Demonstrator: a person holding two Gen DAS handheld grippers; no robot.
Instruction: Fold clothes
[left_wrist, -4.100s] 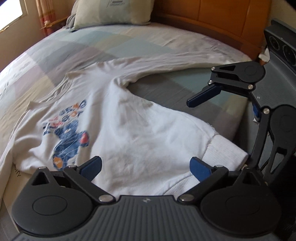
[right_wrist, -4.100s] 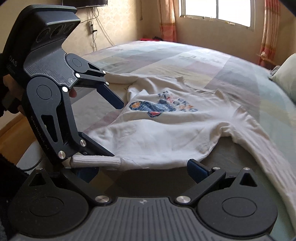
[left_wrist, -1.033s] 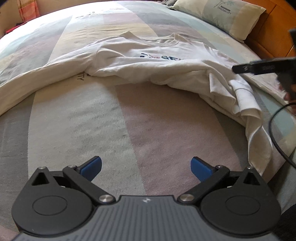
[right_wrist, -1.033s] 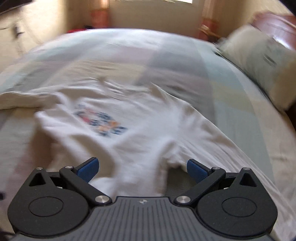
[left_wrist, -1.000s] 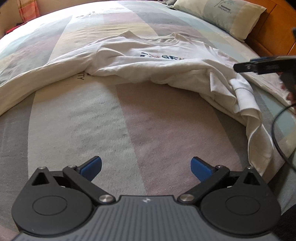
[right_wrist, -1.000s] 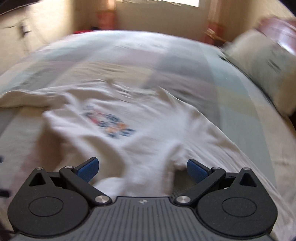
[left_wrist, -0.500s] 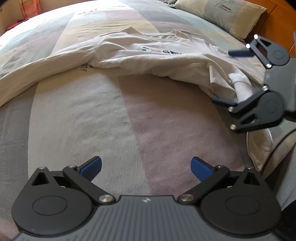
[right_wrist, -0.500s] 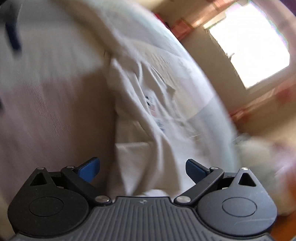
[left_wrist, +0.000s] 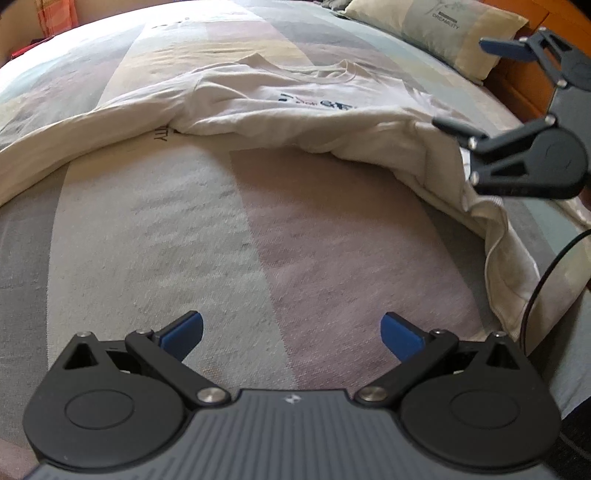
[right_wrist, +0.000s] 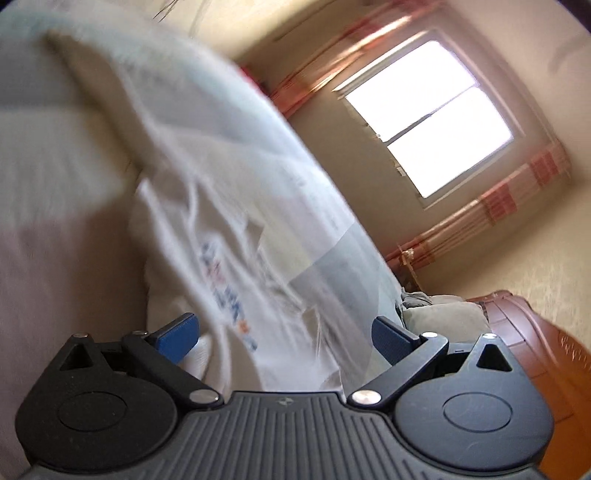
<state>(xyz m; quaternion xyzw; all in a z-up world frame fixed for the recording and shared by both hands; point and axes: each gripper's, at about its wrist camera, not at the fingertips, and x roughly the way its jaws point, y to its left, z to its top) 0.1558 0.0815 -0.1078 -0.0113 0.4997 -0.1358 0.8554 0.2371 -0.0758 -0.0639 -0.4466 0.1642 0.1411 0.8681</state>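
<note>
A white long-sleeved shirt (left_wrist: 295, 107) with a blue chest print lies rumpled across the bed, its hem bunched toward the right edge and one sleeve (left_wrist: 74, 144) trailing left. My left gripper (left_wrist: 291, 334) hovers open over bare bedspread in front of the shirt, nothing between its blue pads. My right gripper (left_wrist: 476, 85) shows at the right of the left wrist view, open, its lower finger by the bunched hem. In the blurred, tilted right wrist view the right gripper (right_wrist: 282, 339) is open above the shirt (right_wrist: 236, 266).
A striped bedspread (left_wrist: 184, 240) covers the bed. A pillow (left_wrist: 436, 29) lies at the head, by a wooden headboard (right_wrist: 524, 332). A black cable (left_wrist: 543, 280) loops at the bed's right edge. A window with striped curtains (right_wrist: 428, 118) stands behind.
The right gripper has swung in from the right and rolled sideways, now standing at the bunched hem. The left gripper has stayed open over the bedspread. The shirt has barely shifted.
</note>
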